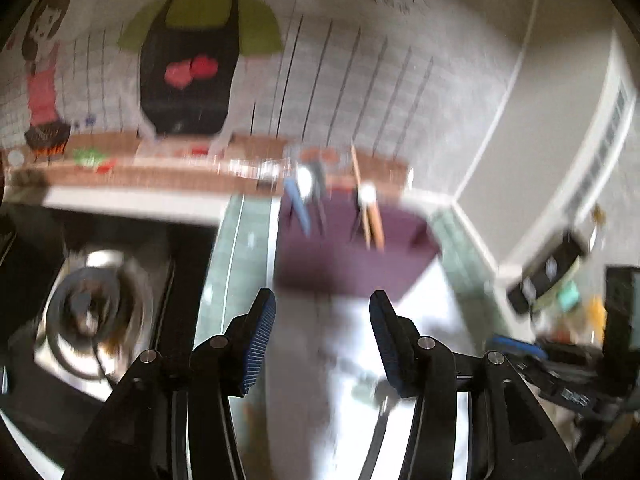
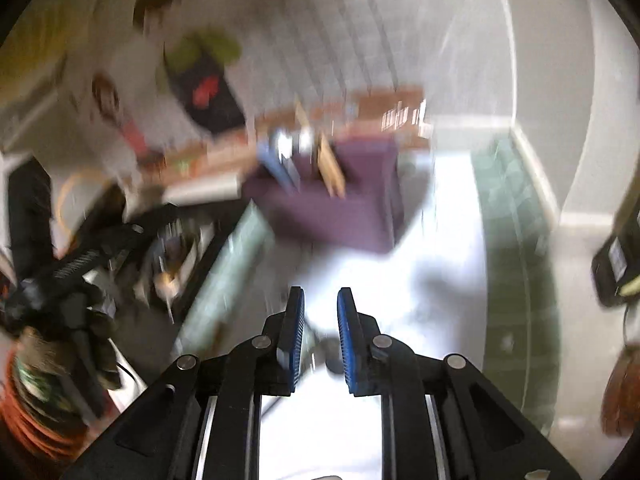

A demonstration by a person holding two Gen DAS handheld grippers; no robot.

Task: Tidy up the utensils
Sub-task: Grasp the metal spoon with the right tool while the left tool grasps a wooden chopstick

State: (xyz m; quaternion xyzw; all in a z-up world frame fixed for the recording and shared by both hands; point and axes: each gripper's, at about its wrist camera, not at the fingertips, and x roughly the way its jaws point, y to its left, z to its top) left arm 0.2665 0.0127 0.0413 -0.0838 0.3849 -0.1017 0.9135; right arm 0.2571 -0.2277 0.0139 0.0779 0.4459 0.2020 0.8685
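Left wrist: both tongs (image 1: 322,307) (image 2: 321,305) parted, empty, over white counter (image 1: 432,300), tiled wall (image 1: 360,80) behind.

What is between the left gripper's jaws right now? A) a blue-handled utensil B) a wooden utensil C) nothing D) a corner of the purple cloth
C: the left gripper stands wide open over bare white surface, with the utensils lying farther off on the purple cloth.

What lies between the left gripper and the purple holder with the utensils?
Only bare white tabletop lies between the left gripper and the purple holder; the left wrist view shows it.
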